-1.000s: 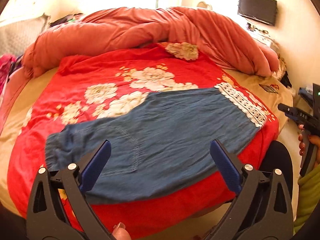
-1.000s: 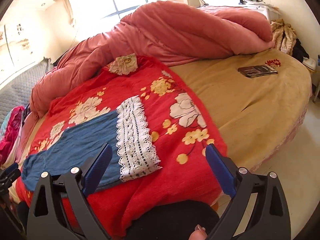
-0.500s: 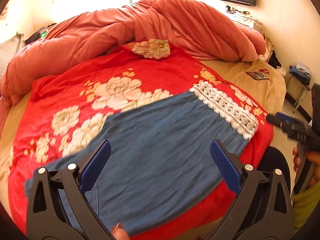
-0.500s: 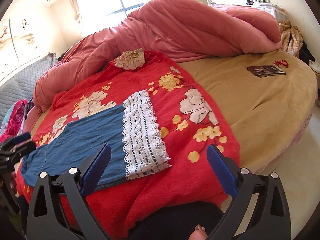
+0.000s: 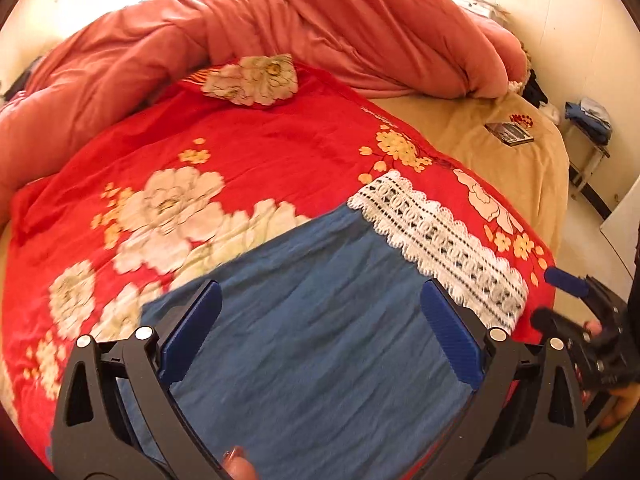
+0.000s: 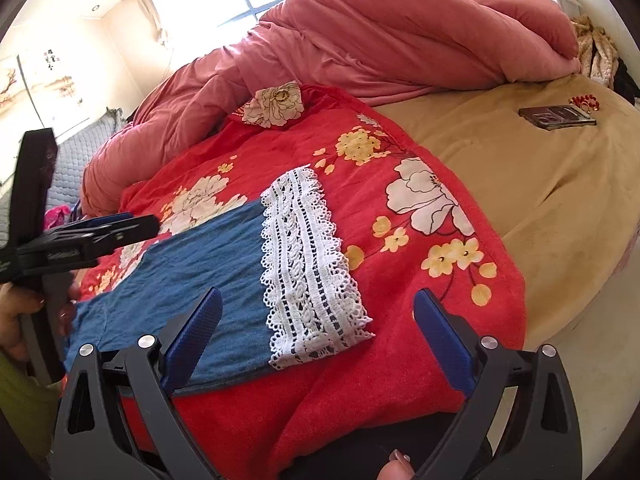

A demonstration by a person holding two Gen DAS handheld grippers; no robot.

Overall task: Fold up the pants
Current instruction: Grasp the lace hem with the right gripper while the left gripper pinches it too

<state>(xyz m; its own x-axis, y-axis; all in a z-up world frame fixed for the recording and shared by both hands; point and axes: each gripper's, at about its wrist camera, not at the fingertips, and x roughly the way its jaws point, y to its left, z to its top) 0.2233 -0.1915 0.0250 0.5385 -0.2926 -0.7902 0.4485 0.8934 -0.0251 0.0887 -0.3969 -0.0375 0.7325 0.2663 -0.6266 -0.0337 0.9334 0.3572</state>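
Left gripper (image 5: pixel 320 336): fingers spread wide, nothing between them; it hangs above the blue cloth and no contact with it shows.
Left fingers (image 5: pixel 192 336): blue pads on black arms, tips over the middle of the pants.
Right gripper (image 6: pixel 316 340): fingers also spread wide, holding nothing; it hovers at the near edge of the bed, over the lace end.
Right fingers (image 6: pixel 440 340): one pad sits over the red cover, the other over the blue cloth; whether either touches fabric cannot be told.
Pants (image 5: pixel 320 340): blue, lying flat on the red floral blanket (image 5: pixel 260 160), running from the lower left toward the right edge of the bed.
Lace hem (image 6: pixel 308 264): white band at the pants' right end, flat on the blanket, near corner just short of the bed's edge.
Pink duvet (image 6: pixel 400 40): bunched along the far side of the bed.
Tan sheet (image 6: pixel 520 180): bare to the right of the blanket, with a dark book (image 6: pixel 556 116) lying on it.
Cut off: the waist end of the pants runs under the left gripper's frame and out of the left wrist view.
Hard to make out: the left wrist view is motion-blurred, so the lace pattern and blanket flowers smear; the right gripper at its right edge is only partly seen.
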